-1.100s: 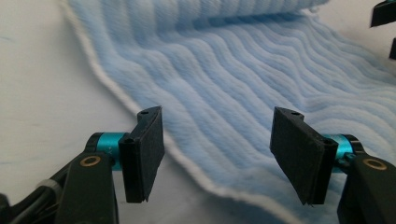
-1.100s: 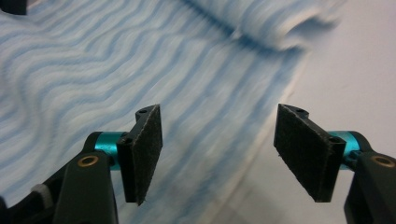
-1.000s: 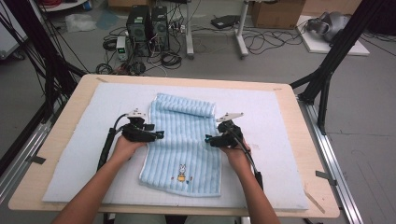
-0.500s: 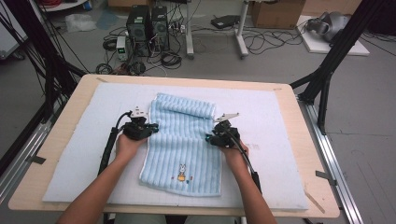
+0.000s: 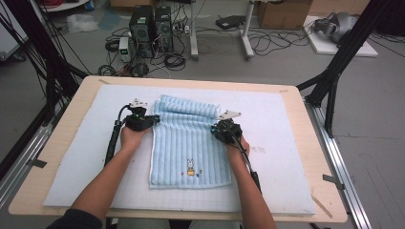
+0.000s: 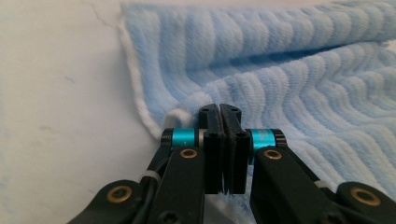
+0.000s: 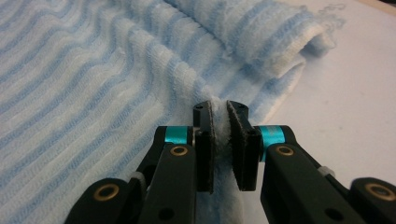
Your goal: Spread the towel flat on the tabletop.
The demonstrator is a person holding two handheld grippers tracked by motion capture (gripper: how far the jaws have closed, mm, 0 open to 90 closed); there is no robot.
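A light blue striped towel point(image 5: 188, 143) with a small rabbit motif lies on the white foam mat point(image 5: 277, 124), its far end rolled over into a thick fold. My left gripper point(image 5: 153, 119) is at the towel's left edge. In the left gripper view its jaws are pressed together on the towel's point(image 6: 303, 70) white hem, left gripper point(image 6: 219, 111). At the right edge, just below the fold, my right gripper point(image 5: 216, 128) is shut with a ridge of towel point(image 7: 70, 70) pinched between its pads, right gripper point(image 7: 219, 109). A hand holds each gripper.
The mat covers most of a wooden table point(image 5: 305, 143). Bare mat lies to the left, right and front of the towel. Beyond the table's far edge are computer towers point(image 5: 150, 24) and cables on the floor; black frame struts point(image 5: 334, 71) stand at both sides.
Both grippers have moved away from the person toward the far side, staying on the towel's side edges. The towel's near end has slid forward with them.
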